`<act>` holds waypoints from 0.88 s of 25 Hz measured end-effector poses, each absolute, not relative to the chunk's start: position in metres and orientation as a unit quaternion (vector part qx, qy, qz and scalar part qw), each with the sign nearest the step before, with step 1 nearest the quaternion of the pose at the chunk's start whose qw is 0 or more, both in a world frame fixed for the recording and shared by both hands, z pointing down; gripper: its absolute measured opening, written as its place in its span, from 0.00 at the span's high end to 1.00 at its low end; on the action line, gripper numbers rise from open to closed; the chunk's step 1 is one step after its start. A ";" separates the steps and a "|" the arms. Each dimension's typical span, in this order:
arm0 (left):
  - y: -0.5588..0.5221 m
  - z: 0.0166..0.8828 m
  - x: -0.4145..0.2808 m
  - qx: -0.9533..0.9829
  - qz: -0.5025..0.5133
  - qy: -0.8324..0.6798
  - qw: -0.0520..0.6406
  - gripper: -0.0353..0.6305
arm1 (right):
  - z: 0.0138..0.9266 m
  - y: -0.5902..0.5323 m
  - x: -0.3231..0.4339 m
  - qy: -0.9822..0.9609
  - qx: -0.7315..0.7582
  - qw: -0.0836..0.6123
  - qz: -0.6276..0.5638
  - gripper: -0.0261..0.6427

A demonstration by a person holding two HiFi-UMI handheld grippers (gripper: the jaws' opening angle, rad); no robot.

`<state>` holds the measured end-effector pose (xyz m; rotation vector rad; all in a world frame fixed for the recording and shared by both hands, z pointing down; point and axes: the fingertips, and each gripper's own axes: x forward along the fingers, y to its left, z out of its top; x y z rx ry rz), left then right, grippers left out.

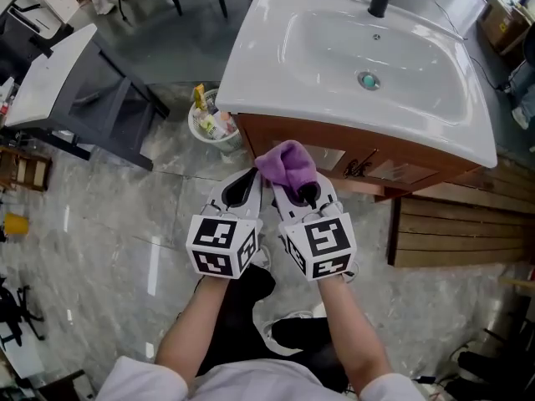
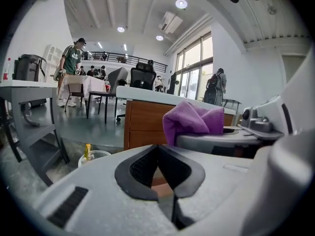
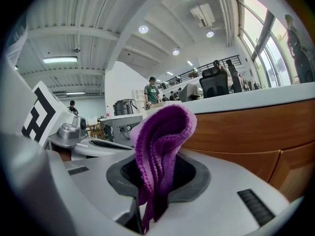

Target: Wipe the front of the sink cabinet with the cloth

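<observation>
A folded purple cloth [image 1: 287, 162] [image 3: 160, 146] [image 2: 192, 119] sticks up out of my right gripper [image 1: 298, 185] [image 3: 156, 181], which is shut on it. The cloth's top is close to the brown wooden front of the sink cabinet [image 1: 334, 157] [image 3: 246, 132] [image 2: 145, 124], just below the white basin [image 1: 368, 57]; I cannot tell if it touches. My left gripper [image 1: 247, 185] [image 2: 158, 173] is held right beside the right one, shut with nothing between its jaws.
A small white waste bin [image 1: 212, 124] [image 2: 93, 156] with rubbish stands on the floor left of the cabinet. A grey table [image 1: 58, 82] is further left. Wooden slats [image 1: 451, 232] lie to the right. People stand far off in the room.
</observation>
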<state>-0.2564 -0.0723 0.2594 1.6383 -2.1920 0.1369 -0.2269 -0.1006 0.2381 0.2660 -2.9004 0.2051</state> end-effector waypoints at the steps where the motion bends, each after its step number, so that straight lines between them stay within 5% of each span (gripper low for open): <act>1: -0.071 0.264 -0.258 0.586 0.048 -0.785 0.195 0.94 | 0.243 -0.099 -0.230 -0.988 0.087 0.107 0.065 0.83; 22: -0.058 0.344 -0.290 0.565 0.017 -0.816 0.121 0.94 | 0.304 -0.088 -0.302 -0.999 -0.001 -0.001 -0.035 0.83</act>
